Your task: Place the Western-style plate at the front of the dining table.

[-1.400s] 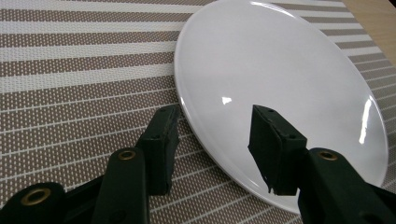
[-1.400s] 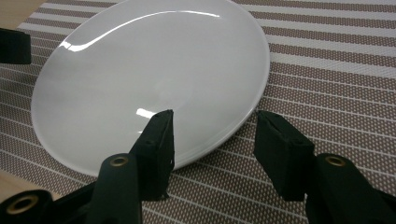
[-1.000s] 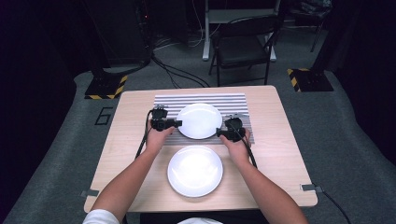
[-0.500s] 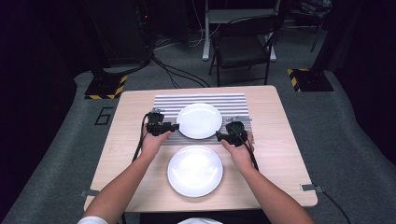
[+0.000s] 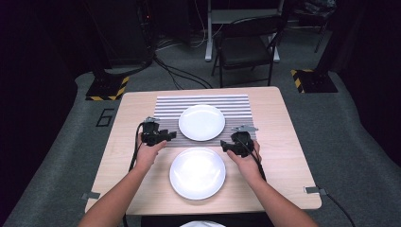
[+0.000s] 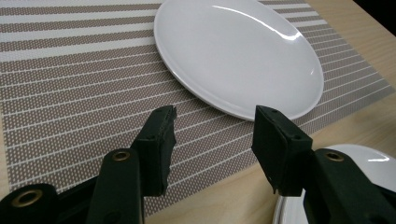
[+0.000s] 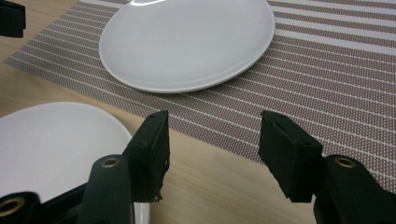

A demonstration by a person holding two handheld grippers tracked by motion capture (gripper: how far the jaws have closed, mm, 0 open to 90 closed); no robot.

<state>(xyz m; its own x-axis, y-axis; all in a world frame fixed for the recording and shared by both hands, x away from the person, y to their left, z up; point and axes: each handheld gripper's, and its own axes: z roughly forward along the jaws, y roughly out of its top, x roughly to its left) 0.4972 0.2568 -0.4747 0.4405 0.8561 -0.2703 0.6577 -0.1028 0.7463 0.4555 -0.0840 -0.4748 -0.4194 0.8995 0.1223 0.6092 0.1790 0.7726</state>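
A white plate [image 5: 202, 122] lies on the striped placemat [image 5: 236, 106] at the middle of the table. A second white plate [image 5: 197, 172] rests on the bare wood nearer the person. My left gripper [image 5: 171, 135] stands open just left of the far plate [image 6: 243, 56], its jaws apart with nothing between them. My right gripper [image 5: 224, 144] is open too, at the mat's near right edge beside the near plate [image 7: 51, 144]. In the right gripper view the far plate [image 7: 187, 42] lies ahead and the left gripper's tip [image 7: 10, 17] shows at the upper left.
The wooden table [image 5: 293, 156] has bare wood left and right of the plates. Beyond its far edge stand a folding chair [image 5: 246, 47], floor cables [image 5: 179, 73] and stand bases with yellow-black tape [image 5: 106, 90].
Both grippers have drawn back from the far plate's sides toward the person, the left one sliding outward to the left. Neither plate has moved.
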